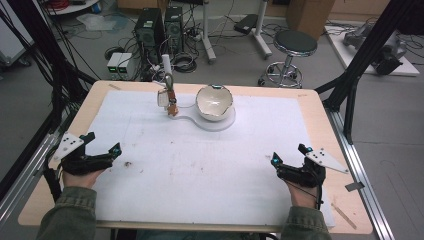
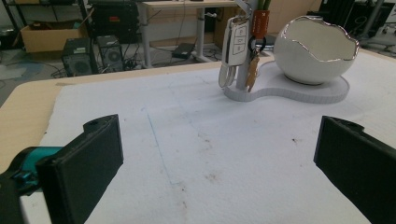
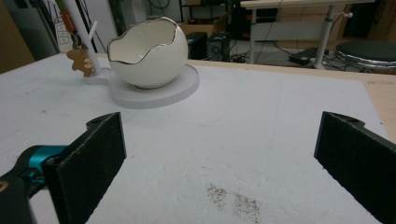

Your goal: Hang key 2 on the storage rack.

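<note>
Tongs (image 1: pixel 102 142) above stained white mat (image 1: pixel 200 165)

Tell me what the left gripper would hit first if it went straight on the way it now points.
Probably the key bunch hanging on the white stand; bare white mat lies between. The left gripper is open, and depth is hard to judge.

Lab or workshop. Tower PCs (image 1: pixel 159 27) on the grey floor, loose cables (image 1: pixel 182 62) everywhere, black metal rig frame (image 1: pixel 367 47), round stool (image 1: pixel 294 46), cardboard boxes (image 2: pixel 39 37), plain wooden table (image 1: pixel 350 150) topped with white foam sheet (image 1: pixel 200 165).
</note>
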